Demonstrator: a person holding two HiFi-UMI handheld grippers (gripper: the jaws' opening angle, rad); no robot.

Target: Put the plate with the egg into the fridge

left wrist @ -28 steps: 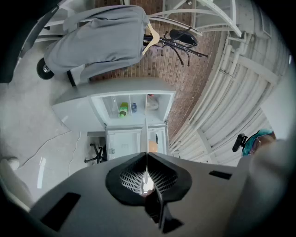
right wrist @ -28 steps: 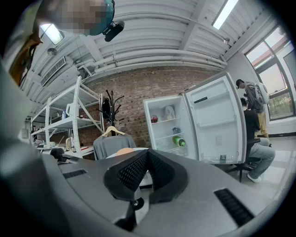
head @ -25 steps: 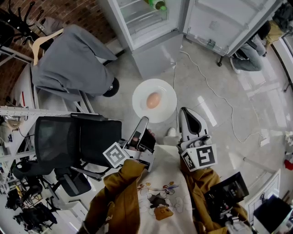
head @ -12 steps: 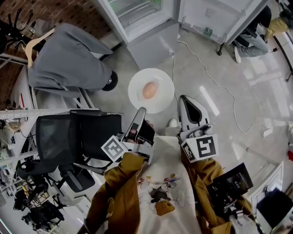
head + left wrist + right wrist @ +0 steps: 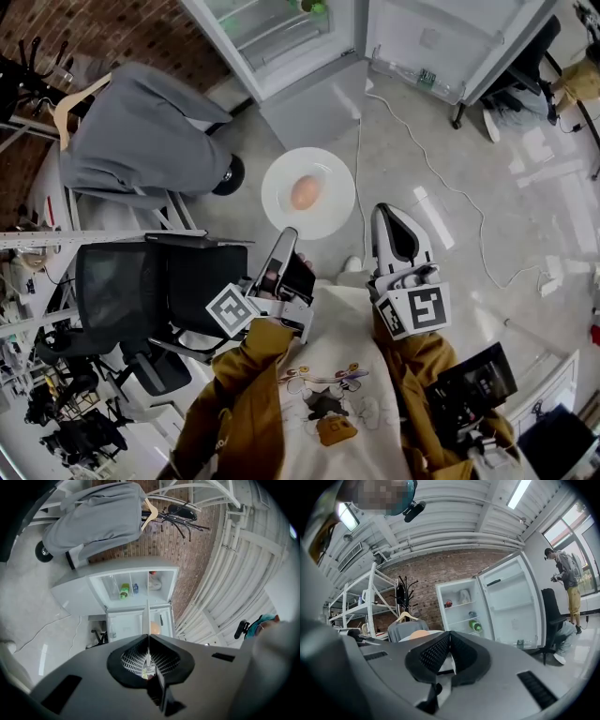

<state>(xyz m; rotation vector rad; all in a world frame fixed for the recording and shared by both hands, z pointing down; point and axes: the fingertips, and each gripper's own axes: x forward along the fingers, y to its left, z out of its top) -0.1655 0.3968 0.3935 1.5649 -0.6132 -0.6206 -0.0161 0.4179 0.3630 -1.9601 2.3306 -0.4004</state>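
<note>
Hardly anything has shifted since a second ago: the plate (image 5: 334,212) and the fridge (image 5: 281,56) both sit a touch higher in the head view, and the grip is unchanged. My left tongs (image 5: 288,236) are closed on the plate's near rim, holding it level in front of me above the floor (image 5: 487,187). The egg (image 5: 304,192) lies at the plate's middle. In the left gripper view the plate shows edge-on as a thin white line running out from between the closed jaws, with the egg just right of it. My right tongs (image 5: 392,214) are closed too, jaws pressed together with nothing between them, near the plate's right side but apart from it. The fridge stands ahead with its door (image 5: 450,37) swung open to the right, and a green bottle (image 5: 474,626) lies on a shelf inside. A grey coat (image 5: 141,141) hangs left of the fridge, a black chair (image 5: 159,281) is by my left arm, and a white cable (image 5: 441,178) trails across the floor.
</note>
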